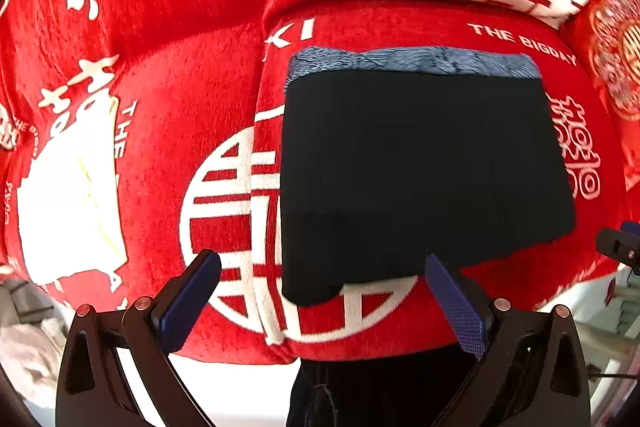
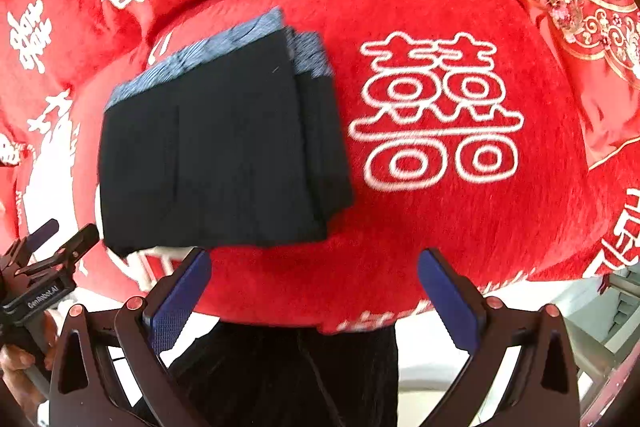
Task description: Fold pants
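The dark navy pants [image 1: 420, 167] lie folded into a compact rectangle on a red sofa seat, with a blue-grey waistband edge [image 1: 412, 61] at the far side. In the right wrist view the pants [image 2: 220, 155] sit left of centre, stacked layers showing on their right edge. My left gripper [image 1: 322, 263] is open and empty, just in front of the pants' near edge. My right gripper [image 2: 314, 263] is open and empty, in front of and right of the pants. The left gripper also shows at the left edge of the right wrist view [image 2: 60, 239].
The red plush sofa cover [image 2: 440, 219] carries white characters and "THE BIGDAY" lettering. A red embroidered cushion [image 2: 572, 7] stands at the far right. The seat's front edge [image 1: 360, 351] drops off near the grippers, with dark cloth [image 2: 288, 379] below it.
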